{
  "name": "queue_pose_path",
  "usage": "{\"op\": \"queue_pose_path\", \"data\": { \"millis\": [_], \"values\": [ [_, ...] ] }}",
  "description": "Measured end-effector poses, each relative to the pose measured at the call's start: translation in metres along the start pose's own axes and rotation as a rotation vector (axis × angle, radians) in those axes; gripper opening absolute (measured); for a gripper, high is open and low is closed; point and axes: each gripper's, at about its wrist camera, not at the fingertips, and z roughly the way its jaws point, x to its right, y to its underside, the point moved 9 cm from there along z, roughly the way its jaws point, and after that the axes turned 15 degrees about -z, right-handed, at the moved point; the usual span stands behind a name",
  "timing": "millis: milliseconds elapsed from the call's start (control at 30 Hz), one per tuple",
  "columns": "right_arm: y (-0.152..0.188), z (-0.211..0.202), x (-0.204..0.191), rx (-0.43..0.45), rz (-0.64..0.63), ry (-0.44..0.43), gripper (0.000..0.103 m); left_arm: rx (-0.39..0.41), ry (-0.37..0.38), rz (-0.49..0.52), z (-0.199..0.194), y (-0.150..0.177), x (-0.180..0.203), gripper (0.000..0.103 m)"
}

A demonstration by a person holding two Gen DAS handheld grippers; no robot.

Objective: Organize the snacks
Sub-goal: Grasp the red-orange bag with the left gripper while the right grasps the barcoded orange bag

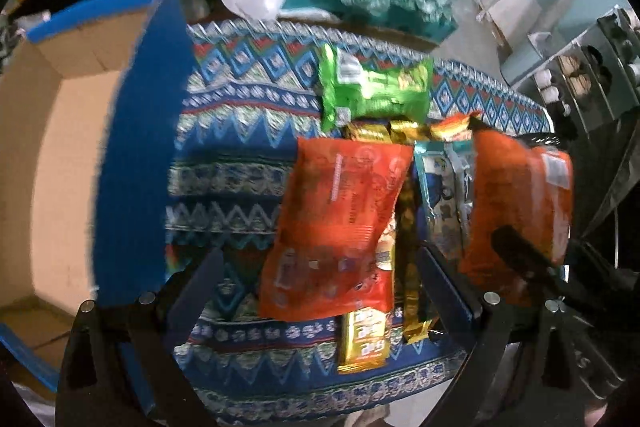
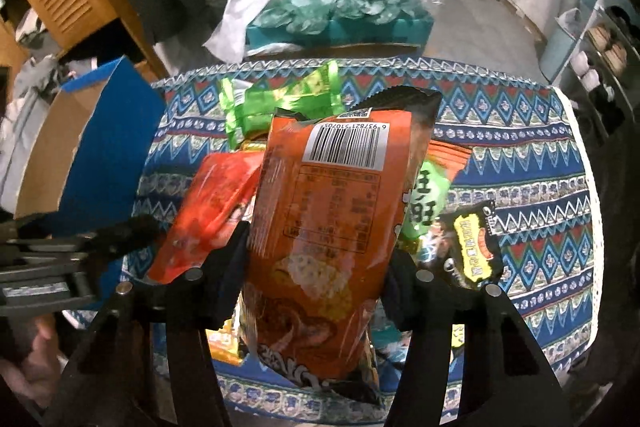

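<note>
Orange barcoded packet [image 2: 324, 227] clenched in right gripper [image 2: 316, 279]; left gripper [image 1: 320, 291] released above red packet [image 1: 336, 227], blue box [image 1: 132, 131] beside cloth's [image 1: 240, 155] left edge.

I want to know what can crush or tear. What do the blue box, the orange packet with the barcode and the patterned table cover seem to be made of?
Blue box: looks like corrugated cardboard, matte blue outside, raw brown inside. Orange packet: thin glossy plastic film, probably; it creases and shows glare and a crimped top edge. Table cover: seems woven or printed fabric, matte, no shine.
</note>
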Motion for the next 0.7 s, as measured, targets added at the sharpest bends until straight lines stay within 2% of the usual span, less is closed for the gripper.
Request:
{"op": "queue_pose_path", "data": {
  "millis": [200,467,533,567,633,700],
  "values": [
    [0.003,0.000,0.010,0.008,0.014,-0.017,0.057,-0.032,-0.026,0.011,0.029,-0.004,0.003,0.098],
    [0.009,0.003,0.017,-0.001,0.035,-0.044,0.057,-0.125,-0.066,0.034,0.068,0.006,0.005,0.098],
    [0.011,0.002,0.017,-0.003,0.035,-0.047,0.057,-0.115,-0.070,0.046,0.069,0.007,0.004,0.095],
    [0.012,0.002,0.017,-0.005,0.034,-0.047,0.057,-0.100,-0.071,0.059,0.068,0.006,0.006,0.085],
    [0.012,0.002,0.017,-0.006,0.032,-0.047,0.057,-0.114,-0.045,0.079,0.068,0.009,0.010,0.072],
    [0.013,0.002,0.016,-0.007,0.029,-0.047,0.057,-0.120,-0.019,0.071,0.066,0.010,0.011,0.065]
  ]
}}
